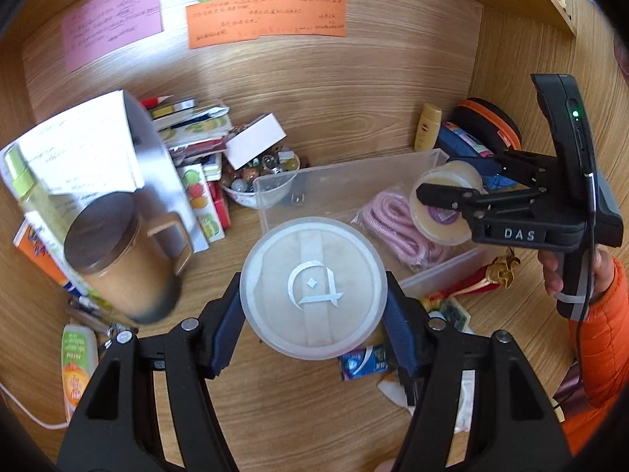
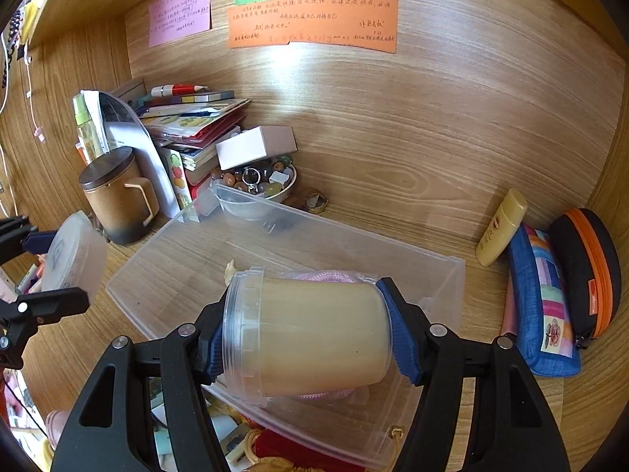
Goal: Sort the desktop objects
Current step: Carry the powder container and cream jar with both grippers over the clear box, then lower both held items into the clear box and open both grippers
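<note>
Along the bench's rear left corner: brown lidded mug [image 2: 116,196], stacked books [image 2: 188,126], bowl of beads [image 2: 259,183]. Left tool [image 1: 312,295], raised off the bench: clamped on round frosted case [image 1: 312,287], lid facing up. Mid-bench: clear plastic bin [image 2: 432,275], pink cord [image 1: 393,224] inside. Right tool [image 2: 304,332], above bin: clamped on cream-filled jar [image 2: 310,334], lying sideways. Right rear corner: yellow bottle [image 2: 501,228], blue pouch [image 2: 544,303], black-orange zip case [image 2: 585,267].
</note>
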